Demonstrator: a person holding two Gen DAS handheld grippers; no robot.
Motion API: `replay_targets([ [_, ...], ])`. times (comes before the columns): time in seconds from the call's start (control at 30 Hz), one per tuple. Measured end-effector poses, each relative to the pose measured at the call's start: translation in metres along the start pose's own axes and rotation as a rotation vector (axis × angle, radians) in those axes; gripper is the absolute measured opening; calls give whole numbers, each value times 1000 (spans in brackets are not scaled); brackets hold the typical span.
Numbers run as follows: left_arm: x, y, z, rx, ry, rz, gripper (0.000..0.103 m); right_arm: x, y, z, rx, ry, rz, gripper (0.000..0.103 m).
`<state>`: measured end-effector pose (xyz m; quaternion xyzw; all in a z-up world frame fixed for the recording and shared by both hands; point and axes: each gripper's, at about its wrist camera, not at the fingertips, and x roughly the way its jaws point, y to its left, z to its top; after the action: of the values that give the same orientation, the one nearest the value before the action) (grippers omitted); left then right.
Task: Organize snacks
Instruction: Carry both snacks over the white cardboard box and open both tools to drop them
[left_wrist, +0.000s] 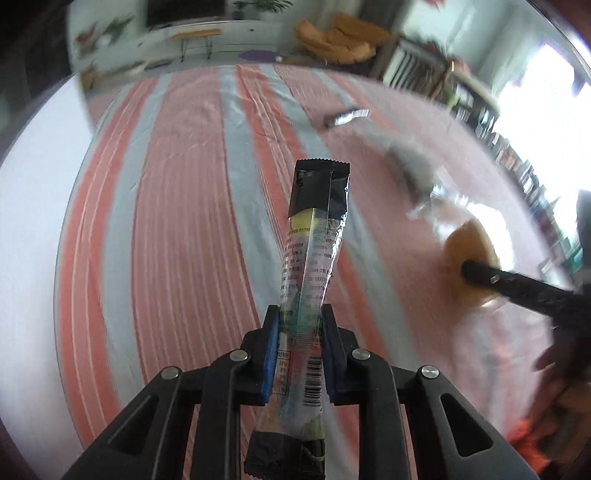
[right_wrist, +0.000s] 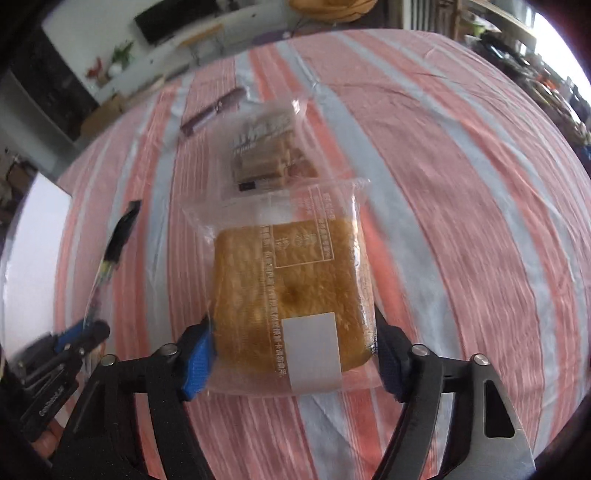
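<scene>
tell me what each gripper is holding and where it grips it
The left gripper pinches a long snack stick packet across its lower half. The right gripper holds a bagged square cake by the two side edges of its near end.

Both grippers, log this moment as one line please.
left gripper: shut on snack stick | right gripper: shut on bagged cake | striped tablecloth
</scene>
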<state>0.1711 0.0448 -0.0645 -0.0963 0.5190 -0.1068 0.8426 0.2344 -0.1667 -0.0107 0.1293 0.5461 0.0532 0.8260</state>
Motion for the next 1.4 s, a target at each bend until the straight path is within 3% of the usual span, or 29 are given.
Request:
replay_targets([
  [0.17, -83, 0, -37, -69, -97, -176, 20, -56, 6, -26, 33, -81, 138, 73],
  [0.27, -149, 7, -52, -76, -187, -228, 20, -90, 42, -31, -18, -104, 232, 73],
  [0.33, -197, 28, -59, -105, -266, -216, 20, -110, 81, -32, -76, -125, 309, 73],
  [0.47, -266, 85, -77, -186, -391, -76, 20, -141, 182, -47, -202, -148, 549, 73],
  [0.53, -287, 121, -89, -242, -426, 40, 20, -140, 232, -61, -274, -120, 648, 73],
  [0.67, -295, 179, -112, -337, -421, 300, 23, -97, 319, -89, -390, 5, 730, 73],
  [0.7, -292, 191, -118, -364, -400, 381, 37, -84, 335, -96, -420, 24, 729, 75],
  [0.73, -286, 203, -123, -390, -368, 448, 60, -68, 349, -103, -454, 44, 711, 76],
  [0.8, -274, 216, -131, -421, -325, 500, 81, -44, 362, -117, -503, 71, 635, 76],
  [0.9, -261, 218, -135, -418, -307, 526, 81, -33, 352, -123, -557, 28, 550, 75],
  [0.97, -256, 213, -130, -405, -321, 529, 82, -41, 332, -115, -538, -28, 539, 76],
  [1.1, -254, 194, -114, -383, -385, 456, 83, -58, 277, -88, -469, -169, 494, 77],
  [1.23, -253, 147, -92, -305, -442, 349, 87, -52, 187, -67, -357, -309, 318, 81],
  [1.4, -236, 74, -70, -162, -465, 219, 95, -23, 73, -54, -194, -303, 89, 81],
])
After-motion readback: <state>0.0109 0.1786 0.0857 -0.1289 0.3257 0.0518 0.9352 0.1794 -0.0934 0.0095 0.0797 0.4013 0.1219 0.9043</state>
